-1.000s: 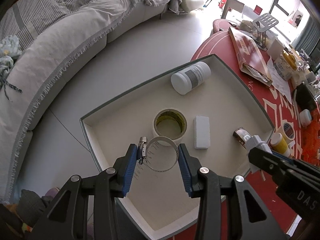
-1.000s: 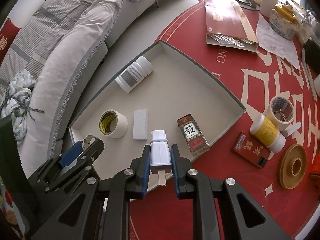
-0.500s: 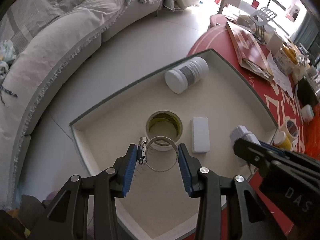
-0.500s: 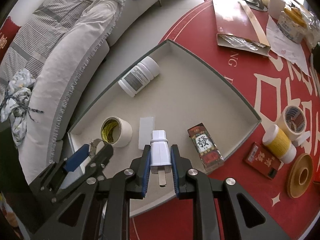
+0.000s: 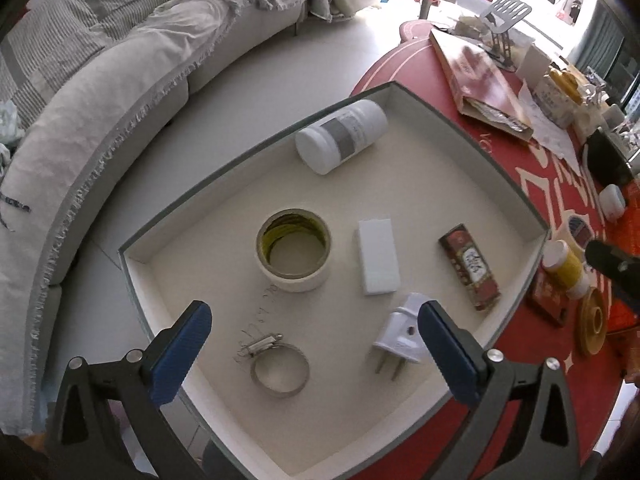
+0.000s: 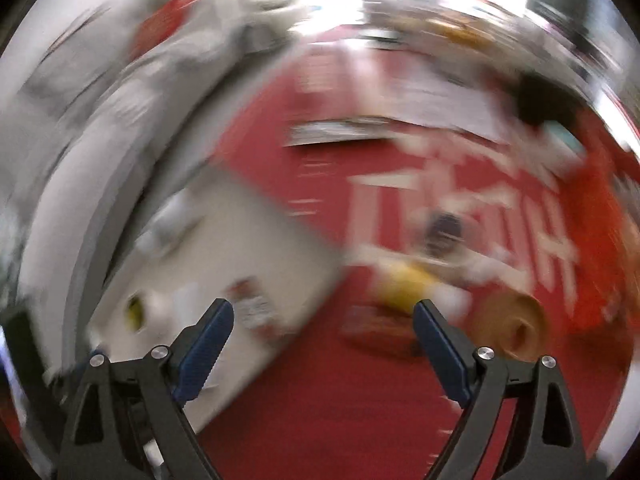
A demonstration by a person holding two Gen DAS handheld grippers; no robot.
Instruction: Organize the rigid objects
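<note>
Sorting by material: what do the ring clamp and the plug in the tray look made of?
Ring clamp: looks like bare metal, a thin grey band with a dull shine and a screw housing. Plug: seemingly glossy white plastic, with two flat metallic prongs. Both lie loose in the tray.

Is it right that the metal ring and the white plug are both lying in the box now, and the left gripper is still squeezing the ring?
Not quite. The left wrist view shows the left gripper open, its jaws having just opened, with the metal ring lying free between them. Ring and white plug do lie in the box.
</note>
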